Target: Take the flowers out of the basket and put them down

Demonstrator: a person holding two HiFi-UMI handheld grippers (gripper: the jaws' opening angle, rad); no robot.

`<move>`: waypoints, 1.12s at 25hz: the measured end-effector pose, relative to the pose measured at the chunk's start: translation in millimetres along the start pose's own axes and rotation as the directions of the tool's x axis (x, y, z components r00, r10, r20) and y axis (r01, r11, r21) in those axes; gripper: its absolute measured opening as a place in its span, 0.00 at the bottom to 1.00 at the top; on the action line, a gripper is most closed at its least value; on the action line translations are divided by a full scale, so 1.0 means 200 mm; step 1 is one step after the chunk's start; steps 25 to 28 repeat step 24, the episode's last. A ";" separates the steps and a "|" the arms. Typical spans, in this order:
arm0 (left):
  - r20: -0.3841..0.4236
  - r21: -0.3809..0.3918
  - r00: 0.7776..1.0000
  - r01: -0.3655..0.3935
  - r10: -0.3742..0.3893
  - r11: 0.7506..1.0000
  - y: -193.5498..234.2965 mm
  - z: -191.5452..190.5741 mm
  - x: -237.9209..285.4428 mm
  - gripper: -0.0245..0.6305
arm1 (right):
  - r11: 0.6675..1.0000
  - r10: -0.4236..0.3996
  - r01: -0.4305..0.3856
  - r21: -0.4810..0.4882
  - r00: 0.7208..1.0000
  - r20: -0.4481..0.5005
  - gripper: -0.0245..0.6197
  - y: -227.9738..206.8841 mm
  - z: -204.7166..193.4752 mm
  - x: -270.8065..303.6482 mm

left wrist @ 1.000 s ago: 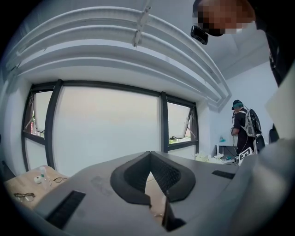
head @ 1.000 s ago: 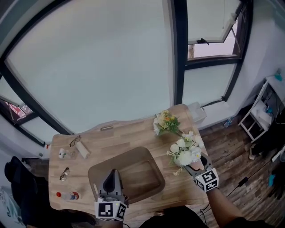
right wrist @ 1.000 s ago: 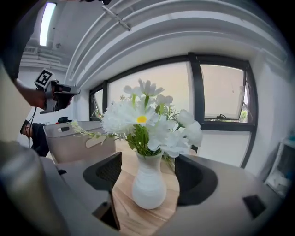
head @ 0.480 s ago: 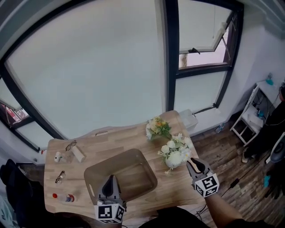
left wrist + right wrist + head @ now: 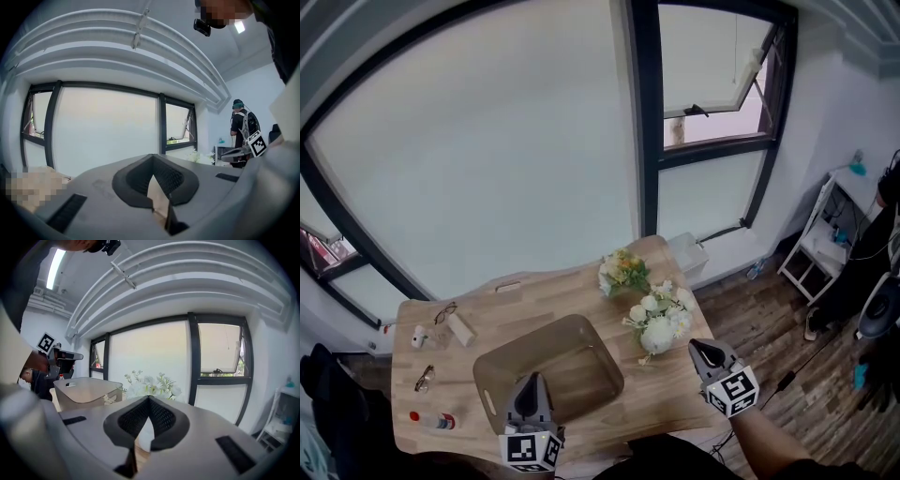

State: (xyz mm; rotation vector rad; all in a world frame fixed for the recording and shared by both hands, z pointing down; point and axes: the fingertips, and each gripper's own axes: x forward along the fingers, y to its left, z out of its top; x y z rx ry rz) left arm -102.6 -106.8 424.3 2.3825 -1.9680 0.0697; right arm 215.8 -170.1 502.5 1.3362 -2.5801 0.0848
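The tabletop (image 5: 544,295) is made of pale, matt wood with a fine grain, and the floor (image 5: 745,295) beside it is laid in darker wooden planks. The basket (image 5: 572,370) is formed of a smooth brown material, though whether it is plastic or wood cannot be told. The flowers (image 5: 661,319) are shown with soft, matt petals. The left tool (image 5: 531,382) and the right tool (image 5: 696,347) are cased in smooth, matt grey plastic, and their pads (image 5: 159,416) are faced with a black, finely ribbed surface.
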 end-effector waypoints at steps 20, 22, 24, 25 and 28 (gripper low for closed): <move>0.014 0.008 1.000 -0.016 0.016 1.000 0.01 0.02 -0.02 0.04 | 1.000 0.007 -0.007 -0.014 1.000 0.004 0.07 0.01 0.02 0.06; 0.018 0.012 1.000 -0.014 0.014 1.000 0.00 0.03 -0.02 0.04 | 1.000 0.006 -0.006 -0.014 1.000 0.002 0.07 0.01 0.02 0.06; 0.022 0.014 1.000 -0.013 0.012 1.000 0.00 0.04 -0.02 0.04 | 1.000 0.004 -0.004 -0.013 1.000 0.000 0.07 0.01 0.01 0.05; 0.022 0.014 1.000 -0.013 0.012 1.000 0.00 0.04 -0.02 0.04 | 1.000 0.004 -0.004 -0.013 1.000 0.000 0.07 0.01 0.01 0.05; 0.022 0.014 1.000 -0.013 0.012 1.000 0.00 0.04 -0.02 0.04 | 1.000 0.004 -0.004 -0.013 1.000 0.000 0.07 0.01 0.01 0.05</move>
